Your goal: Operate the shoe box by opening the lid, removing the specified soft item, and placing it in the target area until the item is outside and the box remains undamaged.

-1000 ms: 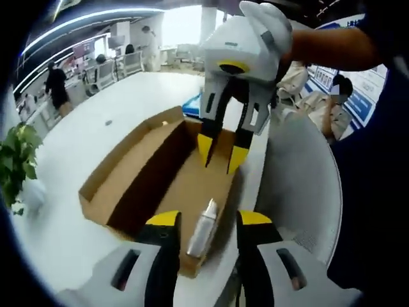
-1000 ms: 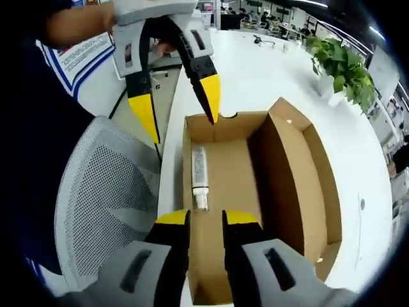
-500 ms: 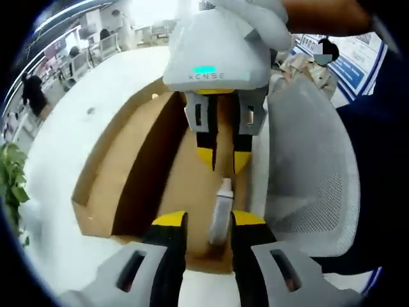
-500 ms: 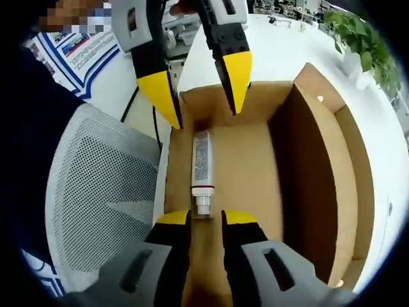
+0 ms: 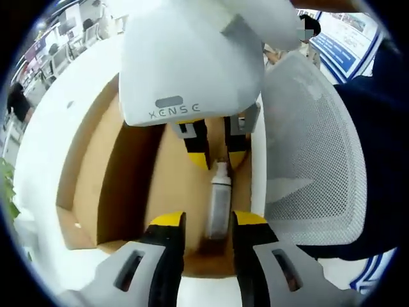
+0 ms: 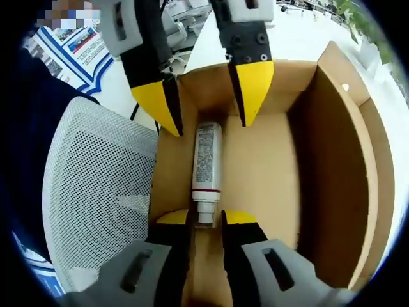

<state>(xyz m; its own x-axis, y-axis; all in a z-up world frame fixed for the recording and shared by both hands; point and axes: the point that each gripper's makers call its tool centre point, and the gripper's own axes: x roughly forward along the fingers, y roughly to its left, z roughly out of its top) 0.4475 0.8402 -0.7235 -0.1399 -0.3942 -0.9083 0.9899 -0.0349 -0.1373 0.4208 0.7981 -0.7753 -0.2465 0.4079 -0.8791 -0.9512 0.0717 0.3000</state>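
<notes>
Tube [image 6: 207, 161] betw. both tongs' tips

your left gripper view looks steeply down into the open shoe box [image 5: 121, 179] from one end, your right gripper view [image 6: 332, 166] from the opposite end, both close, sharing the tube [image 5: 218, 201] [image 6: 207, 163] lying mid-frame.

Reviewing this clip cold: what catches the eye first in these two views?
An open cardboard shoe box on a white table, with a slim white tube lying along its floor. The two hand-held grippers meet over it from opposite ends: the left hand-held gripper straddles the tube's far end, and the right hand-held gripper brackets its cap. A grey mesh chair back stands beside the box.
</notes>
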